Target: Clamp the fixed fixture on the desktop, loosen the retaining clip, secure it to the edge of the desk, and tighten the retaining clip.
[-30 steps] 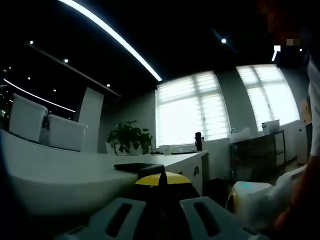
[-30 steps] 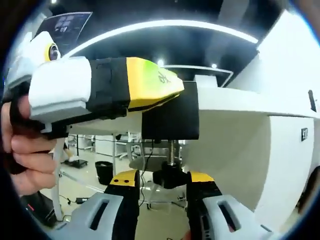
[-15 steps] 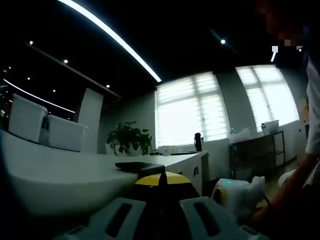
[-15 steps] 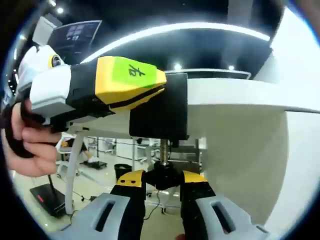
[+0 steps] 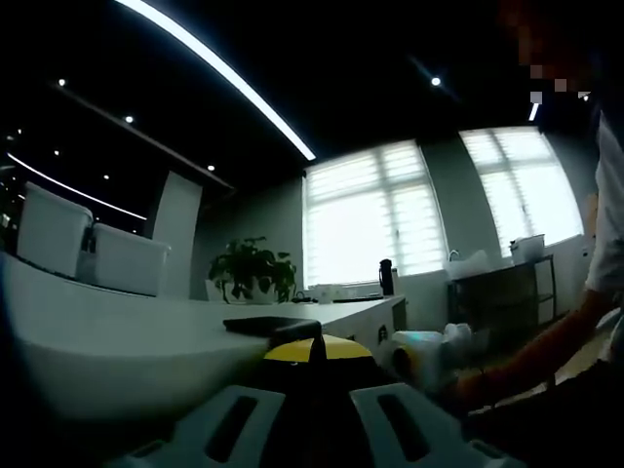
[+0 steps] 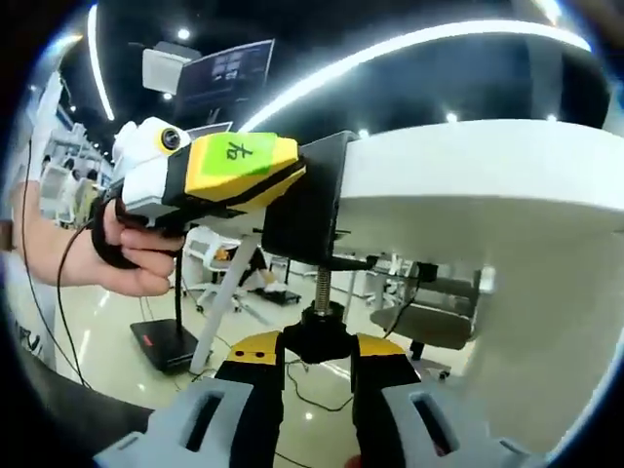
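The black clamp fixture (image 6: 310, 200) straddles the edge of the white desk (image 6: 458, 171). Its threaded screw (image 6: 320, 285) hangs below and ends in a black knob (image 6: 317, 339). My right gripper (image 6: 317, 353) is shut on that knob from underneath, yellow tips on either side. My left gripper (image 6: 278, 177), yellow with a green label, comes in from the left and is shut on the fixture's upper part. In the left gripper view its yellow tips (image 5: 317, 349) meet at the fixture's flat top plate (image 5: 265, 325) on the desk (image 5: 117, 341). The right gripper (image 5: 419, 356) shows low at the right.
A hand (image 6: 132, 258) holds the left gripper's handle. A potted plant (image 5: 252, 268) and white chairs (image 5: 88, 249) stand beyond the desk. A dark bottle (image 5: 387, 276) sits by the bright windows. Under the desk are table legs (image 6: 226, 302), cables and an office chair (image 6: 429, 317).
The right gripper view has swung round beneath the desk edge, staying on the knob. In the left gripper view the right gripper and the person's arm have moved left, closer to the desk.
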The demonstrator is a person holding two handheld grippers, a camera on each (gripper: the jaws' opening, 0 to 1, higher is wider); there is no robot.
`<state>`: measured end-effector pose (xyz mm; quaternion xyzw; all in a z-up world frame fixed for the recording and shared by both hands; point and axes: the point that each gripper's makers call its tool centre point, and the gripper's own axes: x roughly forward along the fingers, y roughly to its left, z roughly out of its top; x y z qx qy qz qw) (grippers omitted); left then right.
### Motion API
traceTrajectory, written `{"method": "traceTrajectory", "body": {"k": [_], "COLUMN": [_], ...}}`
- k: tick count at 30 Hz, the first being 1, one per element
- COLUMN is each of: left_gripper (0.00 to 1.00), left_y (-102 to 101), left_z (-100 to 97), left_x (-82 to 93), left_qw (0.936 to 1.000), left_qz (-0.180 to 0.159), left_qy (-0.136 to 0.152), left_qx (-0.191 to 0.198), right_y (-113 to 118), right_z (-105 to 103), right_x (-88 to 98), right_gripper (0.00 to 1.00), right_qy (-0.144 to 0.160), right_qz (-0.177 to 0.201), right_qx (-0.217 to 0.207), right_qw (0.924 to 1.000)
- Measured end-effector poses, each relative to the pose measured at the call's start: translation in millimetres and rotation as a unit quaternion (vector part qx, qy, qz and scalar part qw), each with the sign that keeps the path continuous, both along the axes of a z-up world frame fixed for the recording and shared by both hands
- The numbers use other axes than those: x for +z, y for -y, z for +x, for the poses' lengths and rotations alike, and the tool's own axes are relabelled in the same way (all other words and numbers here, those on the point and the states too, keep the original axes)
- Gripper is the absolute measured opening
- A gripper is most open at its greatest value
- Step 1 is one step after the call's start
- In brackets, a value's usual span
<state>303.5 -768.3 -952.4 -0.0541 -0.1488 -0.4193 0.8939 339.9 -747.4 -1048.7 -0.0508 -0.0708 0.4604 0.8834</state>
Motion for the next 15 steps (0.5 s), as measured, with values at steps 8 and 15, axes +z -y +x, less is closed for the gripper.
{"method": "traceTrajectory", "body": {"k": [8,15], "left_gripper": [0.02,0.02], "left_y": [0,1], "left_z": [-0.6,-0.4], "left_x": [0.7,0.9], "left_qw": [1.0000,1.0000], "left_qz": [0.001,0.004], "left_qy": [0.002,0.002], "left_qx": [0.000,0.003], "right_y": [35,40], "right_z": [-20,-9], "right_x": [-59.1,-3.1], "right_gripper": [0.34,0.33], "right_qy": [-0.056,-0.030], "right_qz": [0.027,0.069], "right_qx": [-0.180,-0.282], "right_qw": [0.9817,0.9565]}}
